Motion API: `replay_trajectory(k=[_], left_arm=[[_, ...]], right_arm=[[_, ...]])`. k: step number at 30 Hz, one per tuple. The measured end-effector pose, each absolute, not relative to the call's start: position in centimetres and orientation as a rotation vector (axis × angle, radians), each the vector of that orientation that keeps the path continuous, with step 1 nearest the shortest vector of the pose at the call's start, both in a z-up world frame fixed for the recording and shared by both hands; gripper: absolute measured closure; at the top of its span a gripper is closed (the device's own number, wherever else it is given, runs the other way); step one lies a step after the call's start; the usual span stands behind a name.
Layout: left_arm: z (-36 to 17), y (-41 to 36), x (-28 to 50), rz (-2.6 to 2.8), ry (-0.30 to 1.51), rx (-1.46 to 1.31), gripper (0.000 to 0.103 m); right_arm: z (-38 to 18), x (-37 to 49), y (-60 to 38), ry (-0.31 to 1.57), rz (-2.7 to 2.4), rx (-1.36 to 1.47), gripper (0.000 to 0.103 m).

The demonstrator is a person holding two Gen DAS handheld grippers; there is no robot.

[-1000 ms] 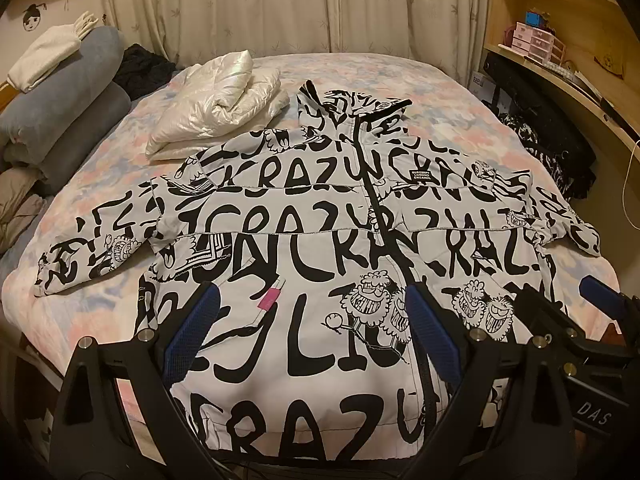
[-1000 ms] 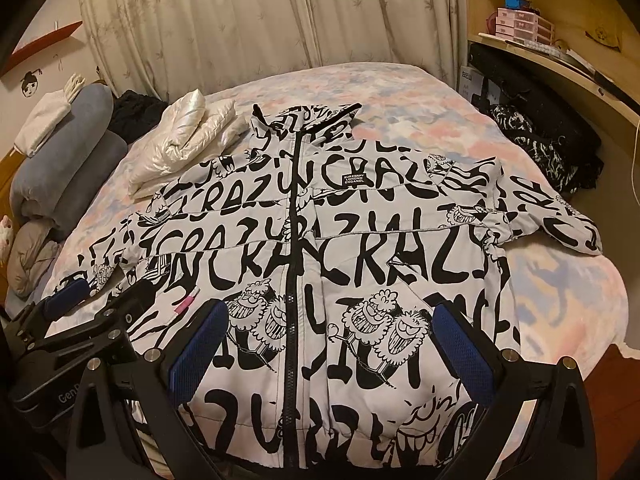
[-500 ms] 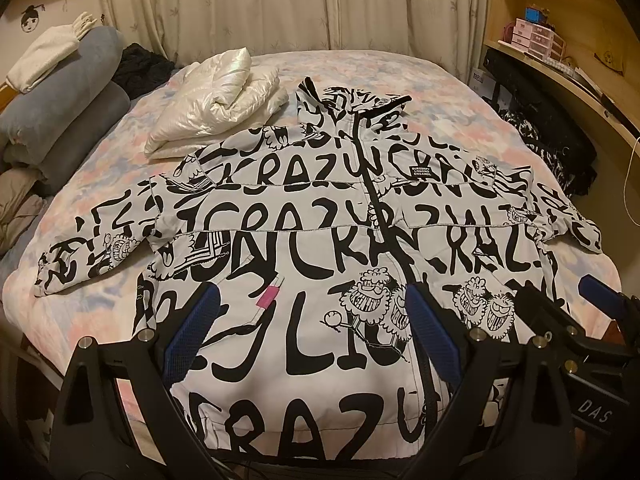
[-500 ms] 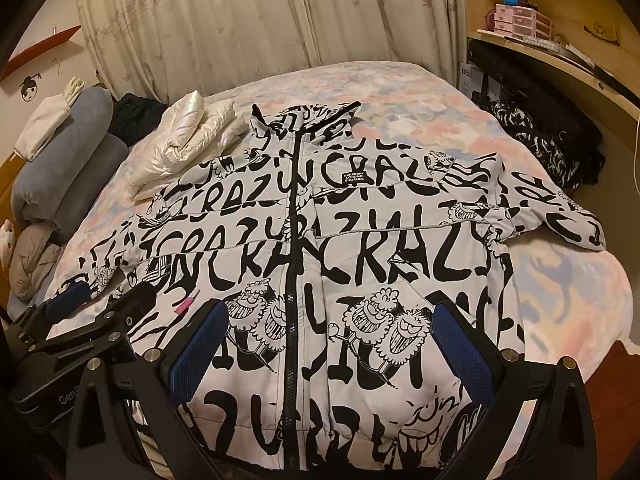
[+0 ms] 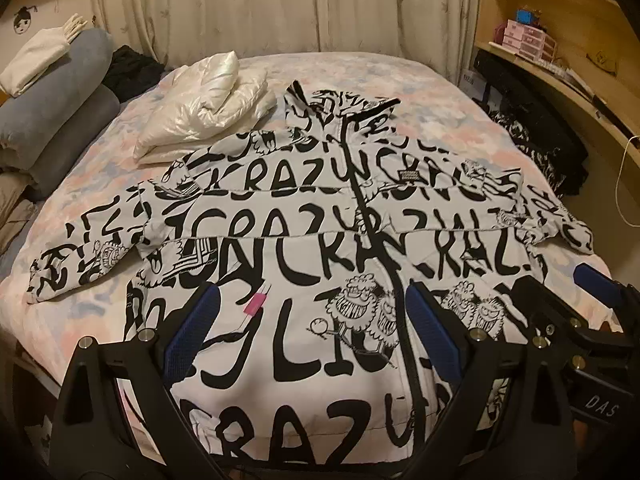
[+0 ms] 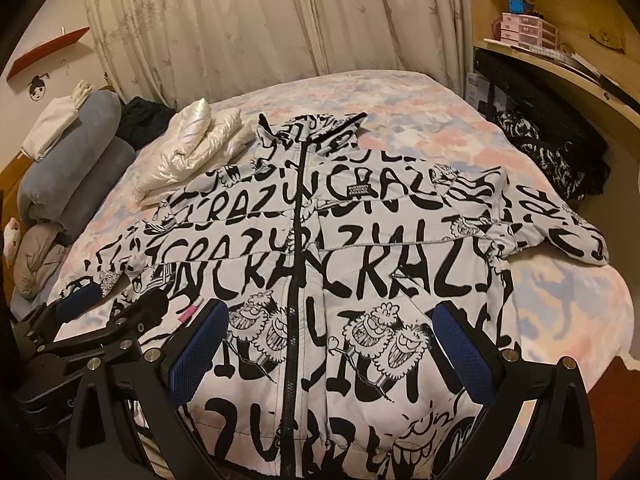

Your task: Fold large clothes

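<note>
- Almost nothing has moved since the earlier frames: both grippers hover at the same place over the hem, and the jacket lies as before.
- The printed jacket [image 5: 304,248] lies flat and zipped on the bed [image 5: 440,92], front side up, collar toward the curtains [image 6: 260,32], both sleeves spread out to the sides.
- The left gripper [image 5: 312,328] is spread wide, its blue pads holding nothing, above the lower left part of the jacket, near a small pink tag [image 5: 256,304].
- The right gripper [image 6: 328,352] is also spread wide and grasps nothing, above the lower middle of the jacket, with the black zipper [image 6: 298,264] running between its fingers.
- A folded white puffer jacket [image 5: 204,108] lies on the bed just beside the printed jacket's left shoulder.
- Grey rolled bedding [image 6: 76,172] is stacked at the left edge of the bed.
- Wooden shelves [image 6: 560,52] stand at the right.
</note>
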State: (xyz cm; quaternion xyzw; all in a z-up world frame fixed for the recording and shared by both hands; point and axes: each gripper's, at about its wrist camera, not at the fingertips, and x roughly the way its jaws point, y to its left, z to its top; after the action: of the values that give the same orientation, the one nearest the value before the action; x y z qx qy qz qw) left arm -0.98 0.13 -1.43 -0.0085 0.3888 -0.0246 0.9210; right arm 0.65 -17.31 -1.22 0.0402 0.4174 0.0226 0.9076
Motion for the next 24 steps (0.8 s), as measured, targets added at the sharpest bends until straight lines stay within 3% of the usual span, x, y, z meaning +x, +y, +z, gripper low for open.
replay_trajectory(k=[14, 24], left_arm=[[2.7, -2.3, 1.3, -0.138, 0.741, 0.015, 0.010], [7.5, -6.6, 4.7, -0.274, 0.691, -0.005, 0.010]], right_arm=[[2.4, 1.5, -20.4, 0.776, 0.044, 0.047, 0.000], [8.1, 2.4, -25.8, 0.671, -0.028, -0.032, 0.000]])
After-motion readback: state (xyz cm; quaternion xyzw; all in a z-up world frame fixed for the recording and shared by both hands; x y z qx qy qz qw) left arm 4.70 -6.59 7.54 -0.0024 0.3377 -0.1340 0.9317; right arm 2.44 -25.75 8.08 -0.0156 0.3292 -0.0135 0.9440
